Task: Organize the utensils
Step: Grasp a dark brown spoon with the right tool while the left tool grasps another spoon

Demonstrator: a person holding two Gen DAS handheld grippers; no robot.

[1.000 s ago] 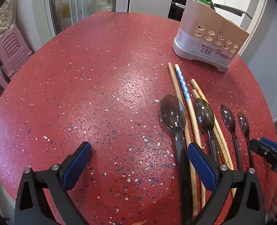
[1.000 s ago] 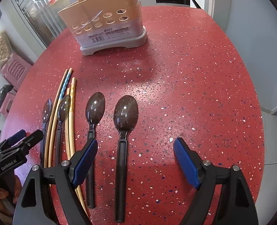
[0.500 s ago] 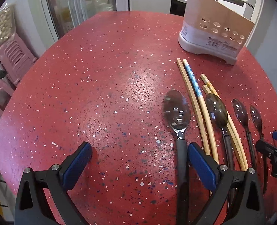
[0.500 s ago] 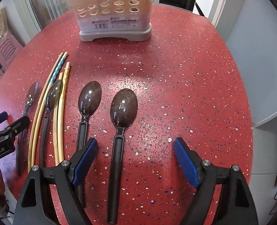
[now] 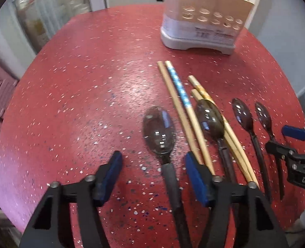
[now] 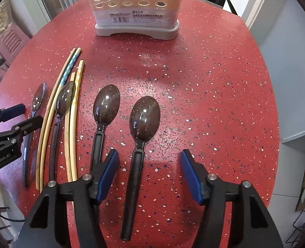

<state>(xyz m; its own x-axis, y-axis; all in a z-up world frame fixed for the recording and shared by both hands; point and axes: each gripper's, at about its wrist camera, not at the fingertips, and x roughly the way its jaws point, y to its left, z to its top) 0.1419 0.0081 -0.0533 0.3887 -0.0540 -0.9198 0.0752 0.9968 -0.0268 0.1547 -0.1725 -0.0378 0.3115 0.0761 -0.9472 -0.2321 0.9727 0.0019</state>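
Several dark spoons and bamboo chopsticks lie side by side on the red speckled table (image 6: 214, 86). My left gripper (image 5: 152, 175) is open, and the handle of the leftmost spoon (image 5: 159, 130) lies between its pads. My right gripper (image 6: 148, 171) is open over the handle of the rightmost spoon (image 6: 144, 117). Another spoon (image 6: 106, 105) lies left of it. The chopsticks (image 6: 74, 103) (image 5: 183, 103) carry a spoon (image 5: 210, 119) across them. A beige utensil holder (image 6: 135, 6) (image 5: 202, 24) stands at the back.
The table's round edge drops off to the right in the right wrist view. Pink stools (image 6: 7, 39) stand left of the table. Each gripper shows at the edge of the other's view: right (image 5: 290, 142), left (image 6: 20, 117).
Both grippers have moved forward and lower toward the spoons. The left one has shifted right, so a spoon handle now lies between its fingers. The right one has centred on its spoon.
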